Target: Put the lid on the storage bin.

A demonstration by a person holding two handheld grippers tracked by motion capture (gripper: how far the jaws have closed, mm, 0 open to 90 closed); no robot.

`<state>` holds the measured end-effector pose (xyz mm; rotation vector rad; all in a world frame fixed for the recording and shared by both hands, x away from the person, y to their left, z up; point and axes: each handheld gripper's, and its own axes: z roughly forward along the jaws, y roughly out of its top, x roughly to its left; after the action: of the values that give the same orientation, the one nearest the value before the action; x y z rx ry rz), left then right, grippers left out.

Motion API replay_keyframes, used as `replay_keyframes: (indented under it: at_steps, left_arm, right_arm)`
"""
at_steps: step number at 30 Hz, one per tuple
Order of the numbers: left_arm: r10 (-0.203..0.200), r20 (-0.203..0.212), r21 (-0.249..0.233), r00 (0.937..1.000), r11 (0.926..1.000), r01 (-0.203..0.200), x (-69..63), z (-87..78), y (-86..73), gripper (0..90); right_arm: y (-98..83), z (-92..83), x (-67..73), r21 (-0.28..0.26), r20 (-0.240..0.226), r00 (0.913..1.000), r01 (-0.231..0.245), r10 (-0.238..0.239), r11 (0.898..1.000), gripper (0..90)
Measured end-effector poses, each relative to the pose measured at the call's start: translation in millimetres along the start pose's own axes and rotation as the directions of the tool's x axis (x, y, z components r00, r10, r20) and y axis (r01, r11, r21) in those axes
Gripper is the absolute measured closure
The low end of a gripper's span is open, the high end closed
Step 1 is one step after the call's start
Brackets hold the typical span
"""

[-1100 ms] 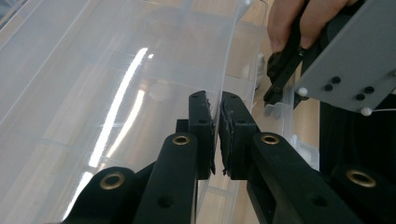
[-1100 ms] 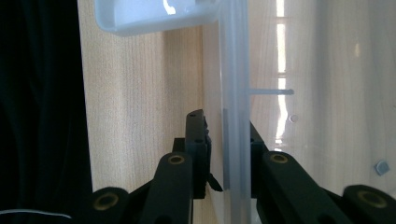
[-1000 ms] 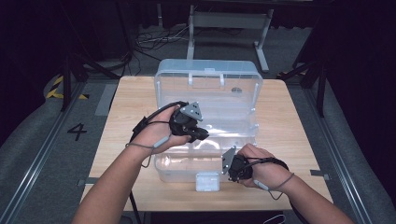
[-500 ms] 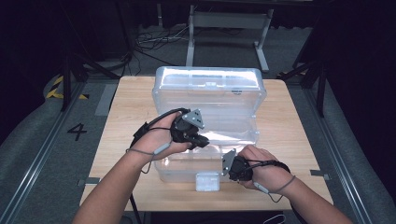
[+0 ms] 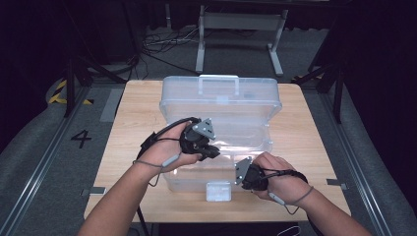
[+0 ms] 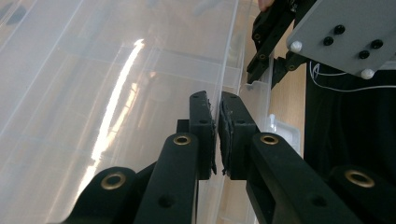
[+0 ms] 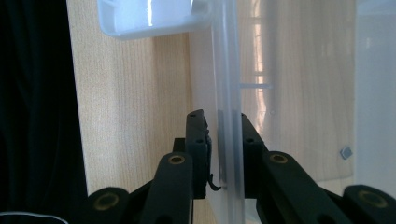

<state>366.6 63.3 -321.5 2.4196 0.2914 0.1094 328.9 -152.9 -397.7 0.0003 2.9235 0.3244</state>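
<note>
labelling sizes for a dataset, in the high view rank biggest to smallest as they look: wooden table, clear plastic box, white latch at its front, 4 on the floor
1. wooden table
2. clear plastic box
3. white latch and 4 on the floor: they look about alike, so they are not ranked.

— Where does your high view sit?
— Above your side of the table [image 5: 137,103], facing forward and down, far enough to take in all four edges.
— And your gripper views?
— Each looks along its own jaws, very near the clear box [image 5: 221,105] [image 6: 93,93] [image 7: 229,93] wall. All three share the box's near edge; your left gripper view also catches your right gripper [image 6: 299,42].
</note>
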Motion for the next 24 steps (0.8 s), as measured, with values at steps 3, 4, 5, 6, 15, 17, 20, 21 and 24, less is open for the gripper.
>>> replay_keyframes:
  at_steps: [3,4,5,6,15,17,20,21,24]
  left_arm:
    - [0.011,-0.014,0.007,0.9998,0.9999,-0.011,-1.6,-0.1,-0.1,84.4]
    - [0.013,-0.017,0.008,0.9998,0.9999,-0.013,-2.1,-0.1,-0.1,84.3]
    - [0.014,-0.018,0.012,0.9997,0.9998,-0.014,-2.6,-0.1,0.0,84.2]
    - [0.015,-0.020,0.013,0.9997,0.9998,-0.015,-2.9,0.0,0.1,84.3]
    - [0.014,-0.014,0.018,0.9998,0.9998,-0.014,-2.4,-0.1,-0.2,84.2]
    - [0.016,-0.017,0.023,0.9997,0.9996,-0.016,-2.6,-0.2,0.4,84.2]
    - [0.020,-0.018,0.027,0.9996,0.9995,-0.019,-2.9,-0.1,1.1,84.2]
    - [0.020,-0.018,0.027,0.9996,0.9995,-0.019,-2.9,-0.1,1.1,84.2]
    - [0.020,-0.017,0.027,0.9997,0.9995,-0.019,-2.6,-0.1,1.1,84.2]
  right_arm:
    - [-0.5,-4.5,-0.1,-0.018,0.010,0.9999,0.003,-0.003,1.000,80.2]
    - [-0.9,-6.9,0.4,-0.029,0.014,0.9999,-0.006,0.007,1.000,80.4]
    - [-1.3,-10.1,0.5,-0.034,0.019,0.9997,-0.015,0.016,0.999,80.6]
    - [-1.7,-14.6,0.3,-0.045,0.026,0.9995,-0.017,0.018,0.999,80.7]
    - [-6.5,-40.9,1.0,-0.149,0.034,0.9985,-0.038,0.044,0.988,86.5]
    - [-9.4,-47.0,-1.0,-0.170,0.035,0.9977,-0.052,0.059,0.984,88.3]
    - [-14.6,-54.1,-5.3,-0.216,0.026,0.9955,-0.083,0.091,0.973,89.3]
    - [-16.8,-56.3,-7.7,-0.239,0.037,0.9954,-0.078,0.089,0.968,89.8]
    - [-20.0,-59.4,-9.6,-0.270,0.019,0.9934,-0.104,0.113,0.957,90.0]
